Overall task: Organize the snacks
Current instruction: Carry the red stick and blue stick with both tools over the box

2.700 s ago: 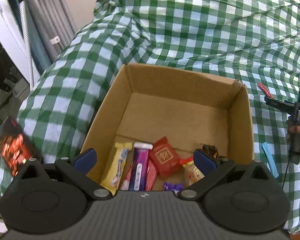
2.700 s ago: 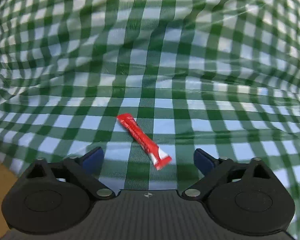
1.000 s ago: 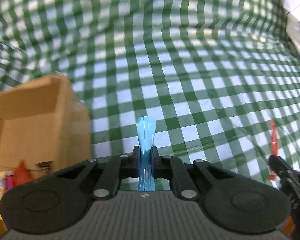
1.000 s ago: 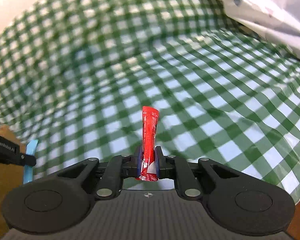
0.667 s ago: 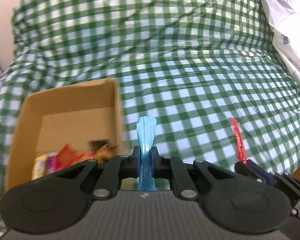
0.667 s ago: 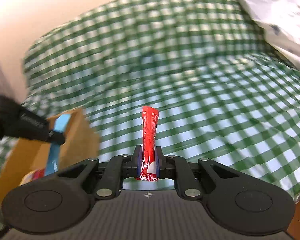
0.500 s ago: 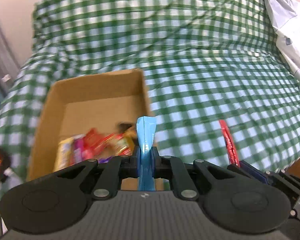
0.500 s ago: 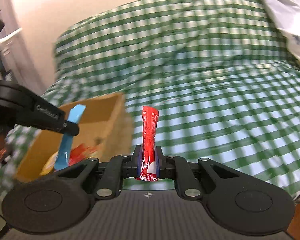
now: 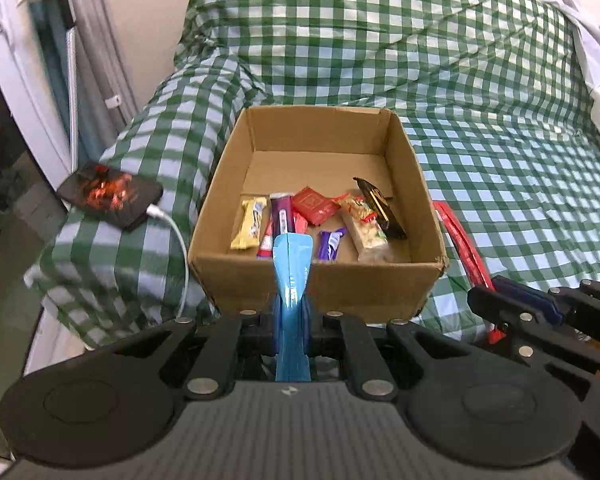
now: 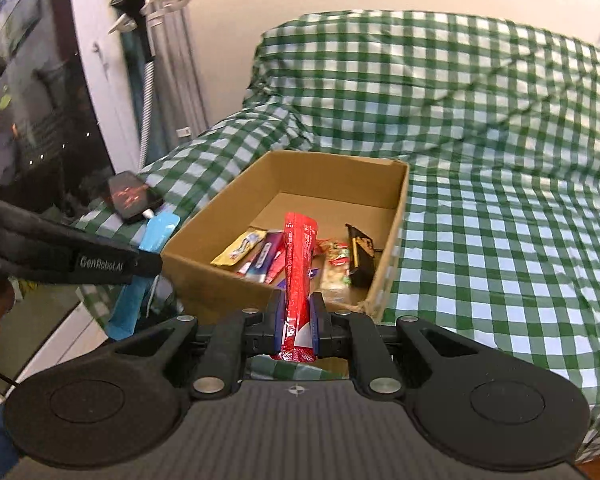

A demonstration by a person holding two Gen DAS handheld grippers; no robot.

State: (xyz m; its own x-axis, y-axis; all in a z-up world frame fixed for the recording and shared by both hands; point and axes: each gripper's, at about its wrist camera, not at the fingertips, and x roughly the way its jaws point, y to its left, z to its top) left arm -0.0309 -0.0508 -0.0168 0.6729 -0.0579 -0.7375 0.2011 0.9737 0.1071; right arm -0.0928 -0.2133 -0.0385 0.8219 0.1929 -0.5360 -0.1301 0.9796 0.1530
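Note:
An open cardboard box sits on the green checked bed cover, with several wrapped snacks along its near side. My left gripper is shut on a blue stick packet, held upright just in front of the box's near wall. My right gripper is shut on a red stick packet, held upright at the box's near corner. The right gripper and red packet also show to the right in the left wrist view. The left gripper and blue packet show at left in the right wrist view.
A phone with a lit screen and a white cable lies on the bed corner left of the box. A white door and grey curtain stand beyond the bed's left edge. A pale cloth lies at the far right.
Both grippers closed on their packets, lifted them off the bed and swung left. Both now face the box from its near side.

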